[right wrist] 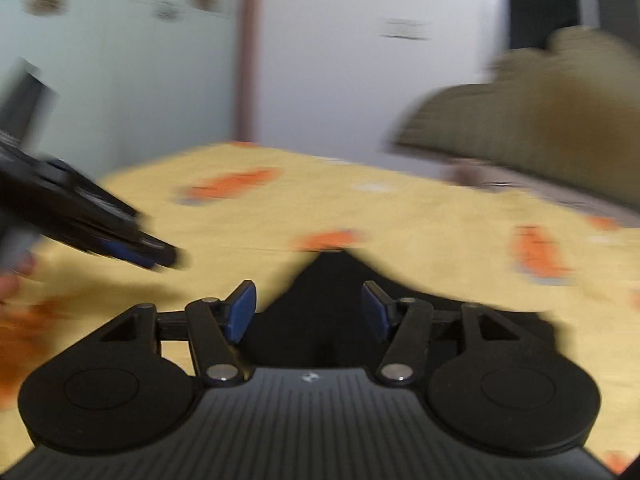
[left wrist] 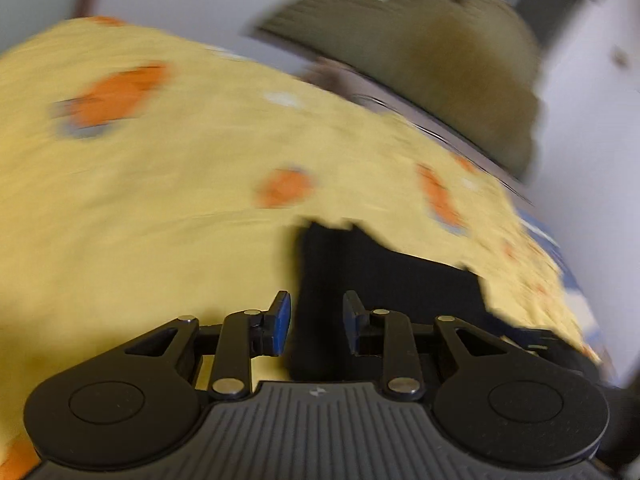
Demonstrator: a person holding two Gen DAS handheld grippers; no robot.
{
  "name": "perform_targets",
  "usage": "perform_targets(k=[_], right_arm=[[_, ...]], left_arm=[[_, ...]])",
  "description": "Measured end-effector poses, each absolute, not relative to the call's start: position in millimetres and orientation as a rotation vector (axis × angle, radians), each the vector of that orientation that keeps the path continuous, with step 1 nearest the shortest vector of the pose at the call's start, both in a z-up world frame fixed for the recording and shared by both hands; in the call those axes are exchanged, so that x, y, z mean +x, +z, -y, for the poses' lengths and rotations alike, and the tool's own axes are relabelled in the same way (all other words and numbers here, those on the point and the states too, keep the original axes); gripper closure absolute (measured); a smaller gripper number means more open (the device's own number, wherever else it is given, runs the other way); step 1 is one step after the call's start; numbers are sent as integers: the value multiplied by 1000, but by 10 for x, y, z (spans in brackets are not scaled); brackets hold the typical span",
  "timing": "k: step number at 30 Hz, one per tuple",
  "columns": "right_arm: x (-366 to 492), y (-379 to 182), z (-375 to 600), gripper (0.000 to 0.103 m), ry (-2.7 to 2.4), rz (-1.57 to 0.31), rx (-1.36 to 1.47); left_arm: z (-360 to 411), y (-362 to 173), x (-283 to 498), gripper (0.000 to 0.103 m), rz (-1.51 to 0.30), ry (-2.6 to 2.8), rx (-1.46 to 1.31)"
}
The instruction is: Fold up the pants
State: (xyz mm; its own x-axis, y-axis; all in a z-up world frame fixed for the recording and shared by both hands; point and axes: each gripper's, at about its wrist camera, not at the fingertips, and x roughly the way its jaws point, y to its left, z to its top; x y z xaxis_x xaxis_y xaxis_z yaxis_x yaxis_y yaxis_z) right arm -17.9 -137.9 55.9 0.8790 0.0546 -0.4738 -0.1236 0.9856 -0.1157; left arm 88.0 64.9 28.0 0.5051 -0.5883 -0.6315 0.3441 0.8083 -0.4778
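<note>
- Left wrist view: the left gripper (left wrist: 316,322) hangs over a bed covered by a yellow sheet (left wrist: 160,208) with orange patches. Its blue-padded fingers stand apart with nothing between them.
- Just beyond the fingers lies a black garment, the pants (left wrist: 384,280), flat on the sheet toward the bed's right edge. Motion blur hides seams, waistband and leg ends, so which part is nearest cannot be told.
- Right wrist view: the right gripper (right wrist: 308,308) also has its fingers spread wide and empty, poised over the same black pants (right wrist: 328,300), whose outline narrows to a point away from the camera.
- In this view the left gripper (right wrist: 160,256) shows at the left, low over the sheet, too blurred to judge its opening here.
- An olive-green cushion or bedding heap (left wrist: 440,52) sits past the bed's far right corner.
- Progress, as a judgement: the pants look laid out and neither tool grips them; whether any fold is made cannot be told, so folding seems mostly ahead.
- Writing: none readable. A small pale logo mark sits on each gripper body; wall patches are blurred.
</note>
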Motion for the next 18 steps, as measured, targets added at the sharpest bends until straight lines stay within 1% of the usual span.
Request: perform_targets(k=[3, 5, 7, 9, 11, 13, 15, 17, 18], right_arm=[[44, 360, 1597, 47, 29, -599, -133], [130, 138, 1594, 42, 53, -686, -120], [148, 12, 1619, 36, 49, -685, -98], [35, 39, 1715, 37, 68, -681, -15], [-19, 142, 1948, 37, 42, -622, 52], [-34, 201, 2235, 38, -51, -590, 61], [71, 219, 2569, 40, -136, -592, 100], [238, 234, 2896, 48, -174, -608, 158], [278, 215, 3007, 48, -173, -612, 184]], left_arm=[[-159, 288, 1061, 74, -870, -697, -250], [132, 227, 1182, 74, -904, -738, -224], [384, 138, 1291, 74, -905, -785, -174], [556, 0, 1391, 74, -908, -714, -101], [641, -186, 1520, 74, -920, -700, -48], [585, -285, 1543, 74, -892, -708, -99], [563, -299, 1525, 74, -874, -711, -118], [568, -316, 1497, 74, -845, -721, -103], [573, -320, 1479, 74, -828, -730, -84]])
